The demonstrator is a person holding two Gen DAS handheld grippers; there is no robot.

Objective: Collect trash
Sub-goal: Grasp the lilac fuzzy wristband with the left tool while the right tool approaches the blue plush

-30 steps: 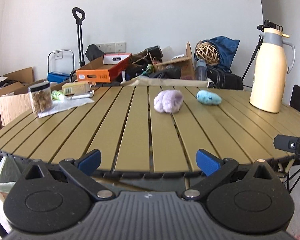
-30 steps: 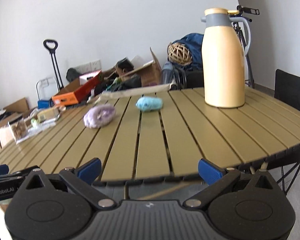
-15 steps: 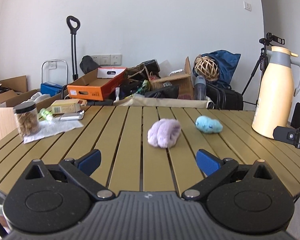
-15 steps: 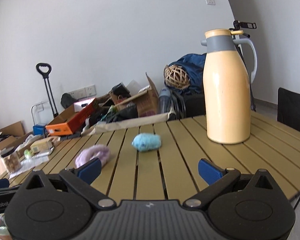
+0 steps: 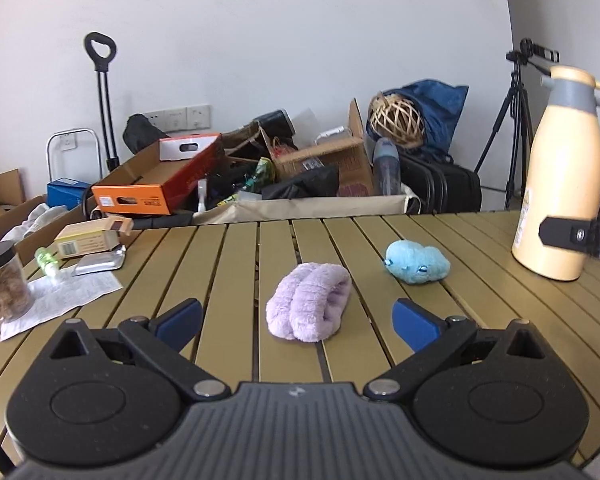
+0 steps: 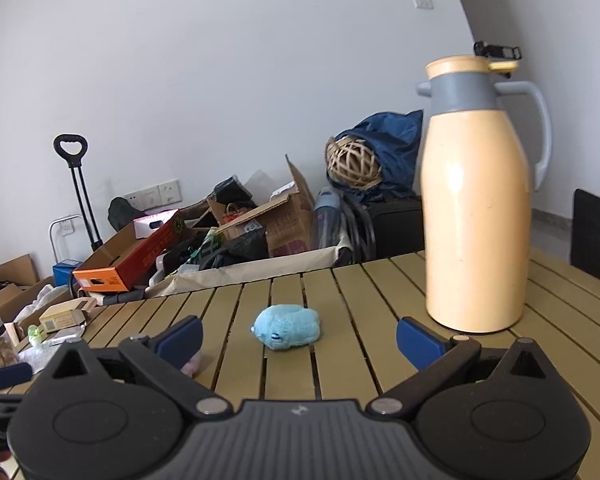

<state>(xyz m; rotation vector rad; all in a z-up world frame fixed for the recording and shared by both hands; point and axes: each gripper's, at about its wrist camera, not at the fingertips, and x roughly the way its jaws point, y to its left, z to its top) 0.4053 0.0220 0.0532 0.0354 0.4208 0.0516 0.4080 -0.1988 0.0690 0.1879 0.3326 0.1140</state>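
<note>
A fluffy purple plush lies on the slatted olive table, straight ahead of my left gripper, which is open and empty just short of it. A blue plush lies to its right and further back. In the right wrist view the blue plush lies ahead of my right gripper, which is open and empty. Only a sliver of the purple plush shows there, behind the left finger. The right gripper's side shows at the edge of the left wrist view.
A tall cream thermos stands at the table's right. At the left lie a sheet of paper, a jar, a small green bottle, a foil packet and a carton. Boxes and bags crowd the floor behind.
Both grippers have risen and moved forward over the table. The purple plush is now close in front of the left gripper, the blue plush in front of the right.
</note>
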